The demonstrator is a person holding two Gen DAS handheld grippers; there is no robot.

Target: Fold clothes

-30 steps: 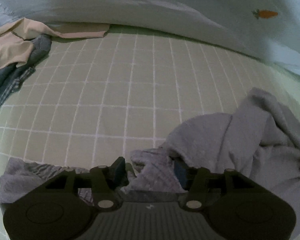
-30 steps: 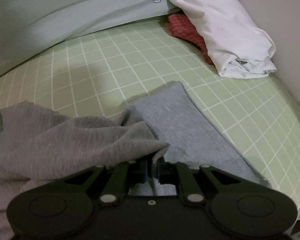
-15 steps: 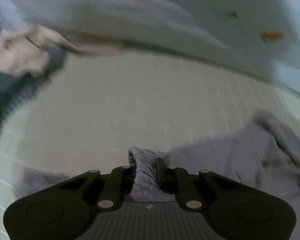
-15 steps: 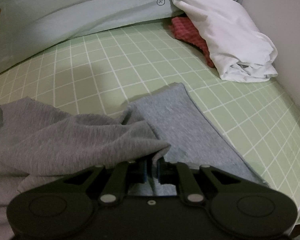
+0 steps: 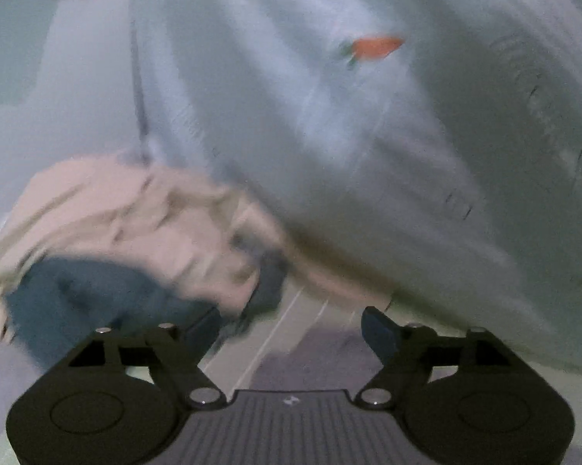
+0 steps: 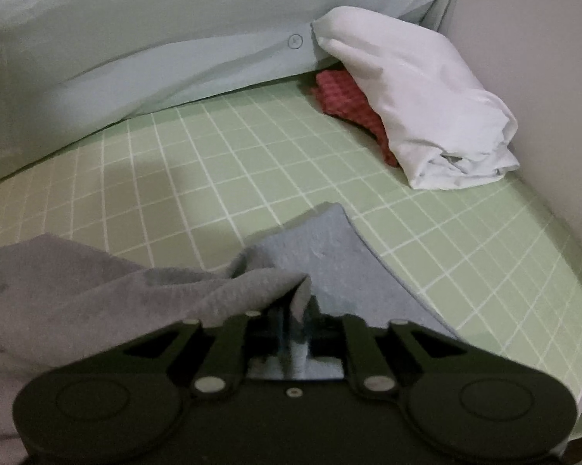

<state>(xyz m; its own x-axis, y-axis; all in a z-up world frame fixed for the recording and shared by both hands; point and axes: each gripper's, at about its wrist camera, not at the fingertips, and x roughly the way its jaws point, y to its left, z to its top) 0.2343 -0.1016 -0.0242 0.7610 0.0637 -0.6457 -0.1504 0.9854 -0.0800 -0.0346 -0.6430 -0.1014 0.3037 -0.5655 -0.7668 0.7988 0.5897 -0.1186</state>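
1. Our left gripper [image 5: 291, 325] has let go: its jaws are opening wide, and nothing lies between them. In its blurred view it faces a crumpled beige garment [image 5: 135, 217] lying over something dark blue [image 5: 108, 294], both against the pale blue bedding with a carrot print [image 5: 368, 135].

2. Our right gripper [image 6: 294, 310] has a fold of the soft grey knit garment [image 6: 135, 290] between its blue pads, and its jaws are opening. We judge the pinch is loosening, though the cloth has not dropped out.

3. That grey garment lies on the green grid-lined mat [image 6: 252, 162], bunched to the left of the right gripper, with a flatter grey panel [image 6: 329, 255] running ahead of it.

4. To fold well from here, we would let the held edge settle flat rather than fall in a heap, then smooth the bunched part along a grid line before re-gripping.

5. We would take the next two corners with both grippers at matching points, so that the fold lands square.

6. We should keep clear of the folded white cloth [image 6: 426, 97] and red checked cloth [image 6: 349, 104] stacked at the far right.
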